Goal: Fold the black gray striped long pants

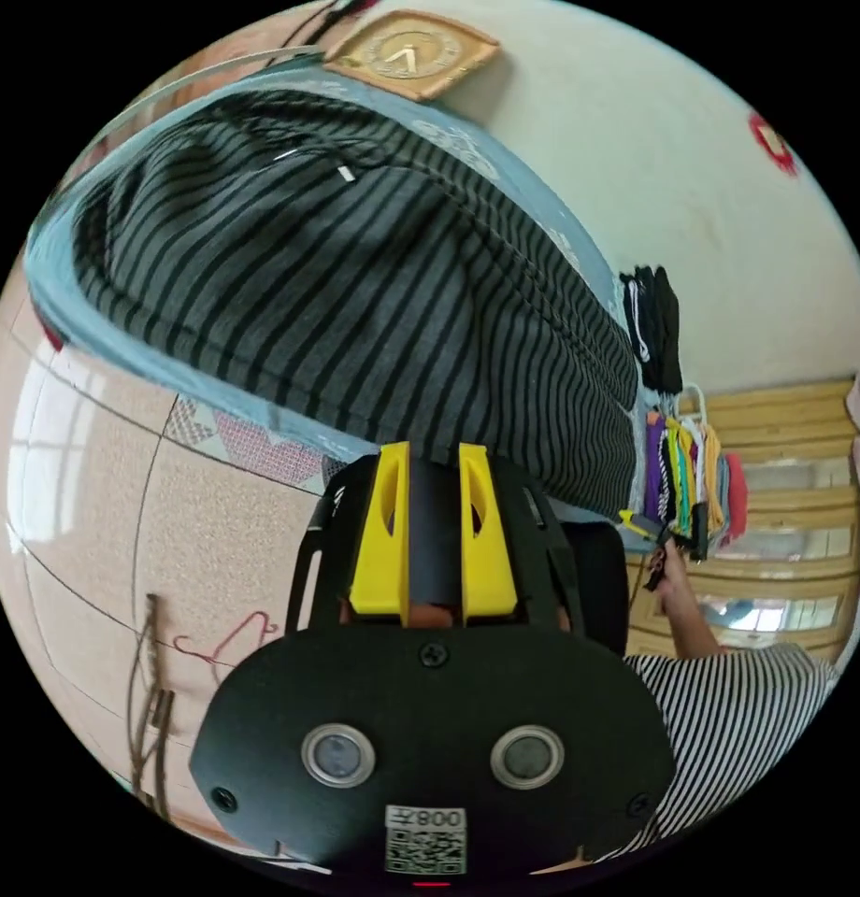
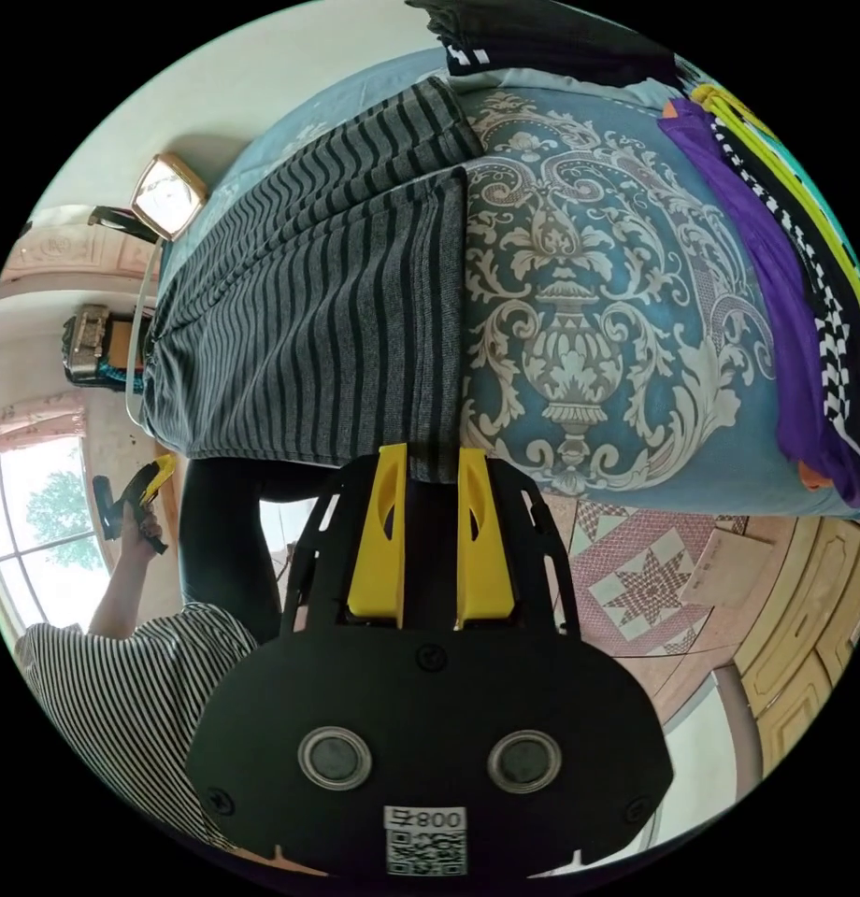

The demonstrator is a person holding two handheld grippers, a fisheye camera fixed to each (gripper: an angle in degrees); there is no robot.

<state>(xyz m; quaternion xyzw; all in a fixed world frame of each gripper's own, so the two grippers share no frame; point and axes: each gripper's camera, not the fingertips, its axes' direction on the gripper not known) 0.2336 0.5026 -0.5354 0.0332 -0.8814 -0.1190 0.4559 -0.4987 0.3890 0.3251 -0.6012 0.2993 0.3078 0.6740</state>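
Two grippers we hold at the bed's edge: the left gripper and right gripper each have narrowly parted yellow jaws at the hem of the soft, knit black gray striped long pants, folded flat on the ornate blue bedsheet; whether they pinch, we cannot tell.

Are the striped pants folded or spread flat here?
Folded at least once: in the right gripper view the striped pants show one layer lying over another on the bed.
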